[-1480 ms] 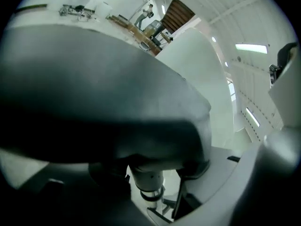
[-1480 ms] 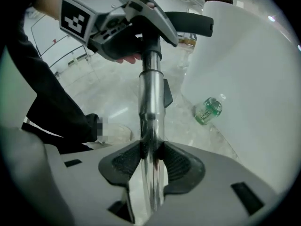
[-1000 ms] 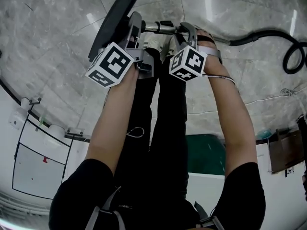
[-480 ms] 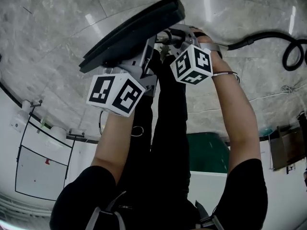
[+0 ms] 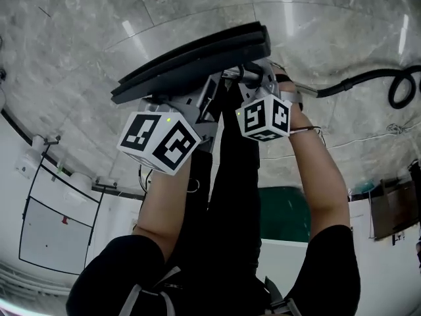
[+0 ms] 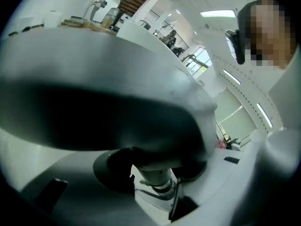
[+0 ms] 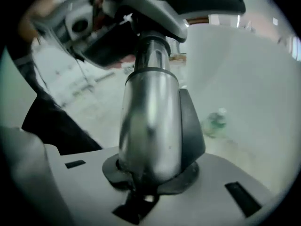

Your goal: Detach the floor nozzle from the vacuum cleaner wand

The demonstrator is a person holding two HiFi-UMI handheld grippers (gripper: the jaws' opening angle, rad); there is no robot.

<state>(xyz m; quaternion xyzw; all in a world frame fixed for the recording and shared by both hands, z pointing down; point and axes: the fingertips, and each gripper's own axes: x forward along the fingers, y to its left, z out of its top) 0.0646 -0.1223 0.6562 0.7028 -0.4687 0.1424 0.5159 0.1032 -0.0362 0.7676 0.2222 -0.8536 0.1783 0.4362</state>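
- A grey marble floor (image 5: 79, 38) lies under everything.
- The right claw (image 7: 151, 171) is closing on the chrome wand (image 7: 150, 112), pads already on the tube; a second ago it stood wide.
- The left claw (image 6: 157, 182) clamps the nozzle (image 5: 197, 58) by its neck, as before.
- The nozzle, earlier edge-on, now hangs broadside and higher off the floor, still on the wand.
- With both ends held, the pull-apart looks ready.

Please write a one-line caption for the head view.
The left tool holds the floor nozzle off the floor; the jaws of the right tool are closing around the metal wand.
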